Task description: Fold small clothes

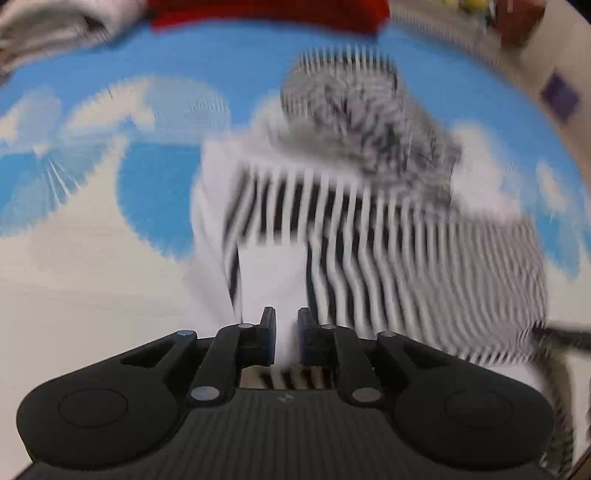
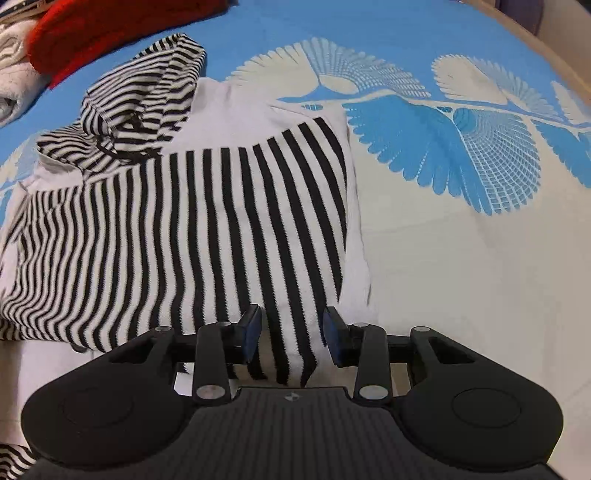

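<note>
Left wrist: we see the left gripper [image 1: 286, 334] narrow, pinching white cloth of the striped top [image 1: 369, 229] on the blue sheet [image 1: 155, 177]; heavy blur hides edges. Right wrist: right gripper [image 2: 291, 334] half open over the top's [image 2: 207, 221] near hem, pads not pressing. Soft, light, floppy; we judge hem corners best. Red cloth [image 2: 110, 26] cut off.

The black-and-white striped garment [image 2: 192, 221] lies partly folded on the blue and cream patterned cloth [image 2: 461, 258]. Its white inner side shows along the right edge. A bunched striped part rests on its far left corner, near the red cloth [image 2: 110, 33].
</note>
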`<state>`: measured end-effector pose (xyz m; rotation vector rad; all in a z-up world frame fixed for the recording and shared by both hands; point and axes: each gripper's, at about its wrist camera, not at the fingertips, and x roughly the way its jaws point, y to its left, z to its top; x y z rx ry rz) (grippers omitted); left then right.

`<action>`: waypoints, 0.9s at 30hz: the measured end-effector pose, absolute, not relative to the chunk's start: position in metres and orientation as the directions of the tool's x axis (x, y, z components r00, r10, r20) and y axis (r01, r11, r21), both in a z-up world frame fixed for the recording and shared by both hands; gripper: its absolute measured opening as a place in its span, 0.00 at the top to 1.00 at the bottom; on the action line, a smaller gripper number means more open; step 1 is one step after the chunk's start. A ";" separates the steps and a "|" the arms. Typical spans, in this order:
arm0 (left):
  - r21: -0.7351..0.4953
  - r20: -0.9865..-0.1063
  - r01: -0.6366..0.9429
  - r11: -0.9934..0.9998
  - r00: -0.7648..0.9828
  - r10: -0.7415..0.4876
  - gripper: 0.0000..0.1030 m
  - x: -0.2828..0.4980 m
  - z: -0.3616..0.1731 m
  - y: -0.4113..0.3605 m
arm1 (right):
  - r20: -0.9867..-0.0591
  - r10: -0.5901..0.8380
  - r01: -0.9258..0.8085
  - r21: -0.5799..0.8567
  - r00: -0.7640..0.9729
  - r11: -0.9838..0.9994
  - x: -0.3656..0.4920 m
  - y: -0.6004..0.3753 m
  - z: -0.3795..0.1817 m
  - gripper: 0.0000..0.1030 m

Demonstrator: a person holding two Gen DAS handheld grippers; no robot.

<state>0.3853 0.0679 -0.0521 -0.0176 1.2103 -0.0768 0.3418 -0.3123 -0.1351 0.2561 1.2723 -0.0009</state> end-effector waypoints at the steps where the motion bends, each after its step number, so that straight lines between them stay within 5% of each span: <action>1: -0.029 -0.952 0.067 0.997 0.301 -0.048 0.88 0.386 -0.068 0.063 | -0.946 0.141 0.145 0.190 0.293 0.971 0.341 -0.314 -0.138 0.63; 5: -0.005 -0.935 0.075 0.997 0.353 -0.031 0.82 0.385 -0.055 0.057 | -0.944 0.127 0.124 0.171 0.304 0.977 0.341 -0.313 -0.132 0.63; 8: 0.008 -0.897 0.058 0.998 0.441 -0.019 0.63 0.385 -0.031 0.056 | -0.940 0.113 0.113 0.156 0.321 0.981 0.342 -0.312 -0.125 0.63; 20: 0.098 -0.834 0.004 0.995 0.546 0.080 0.47 0.387 0.006 0.030 | -0.915 0.113 0.086 0.158 0.387 0.984 0.341 -0.305 -0.088 0.63; 22: 0.109 -0.821 0.001 0.994 0.564 0.089 0.35 0.386 0.010 0.025 | -0.910 0.119 0.087 0.167 0.397 0.982 0.341 -0.305 -0.082 0.63; 27: 0.127 -0.769 -0.040 0.991 0.627 0.123 0.31 0.385 0.019 0.021 | -0.892 0.117 0.097 0.176 0.436 0.980 0.341 -0.308 -0.066 0.62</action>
